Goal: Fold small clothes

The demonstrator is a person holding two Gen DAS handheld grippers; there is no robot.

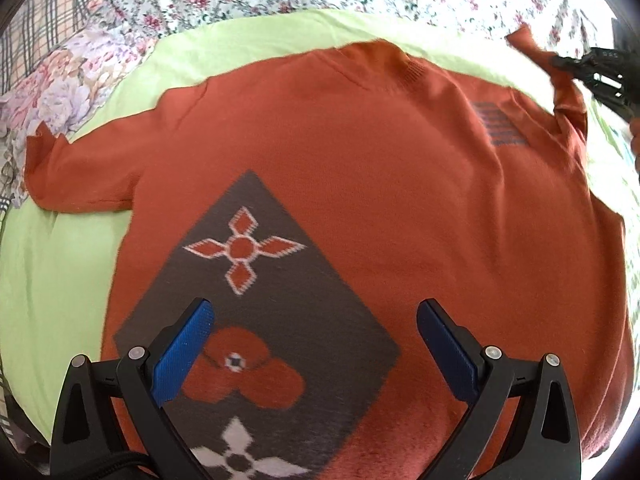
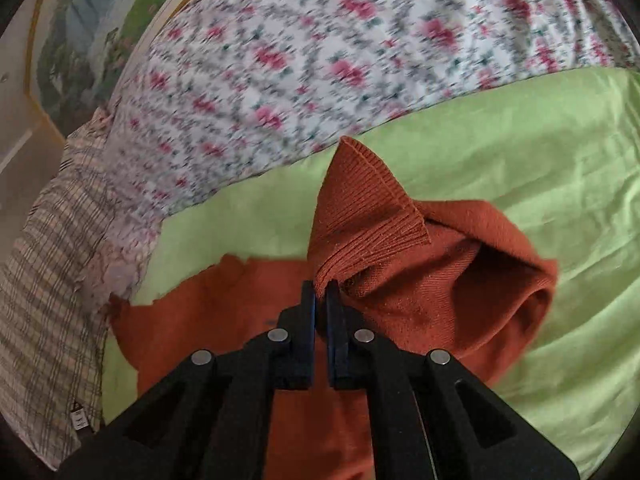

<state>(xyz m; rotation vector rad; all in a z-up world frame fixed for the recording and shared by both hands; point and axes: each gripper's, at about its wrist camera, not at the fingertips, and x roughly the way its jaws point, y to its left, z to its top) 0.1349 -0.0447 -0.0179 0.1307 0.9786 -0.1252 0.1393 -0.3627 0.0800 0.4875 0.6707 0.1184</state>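
The right tongs (image 2: 321, 292) are closed tight on the ribbed cuff (image 2: 372, 196) of one sleeve of the orange sweater (image 1: 360, 168) and hold it lifted above the body of the sweater. The left tongs (image 1: 314, 340) are wide open and hold nothing; they hover over the lower part of the sweater, above its dark diamond pattern (image 1: 256, 280).

To do this step well, the right tongs should probably carry the cuff across the chest of the sweater and lay the sleeve down flat without a twist. The open left tongs can press on the body so that the knit does not slide.

The sweater is a thick orange knit. It lies spread on the green sheet (image 1: 52, 280) of the bed, and its other sleeve (image 1: 80, 176) is stretched out to the side. Beyond the sweater lies a flowered cover (image 2: 320, 48).
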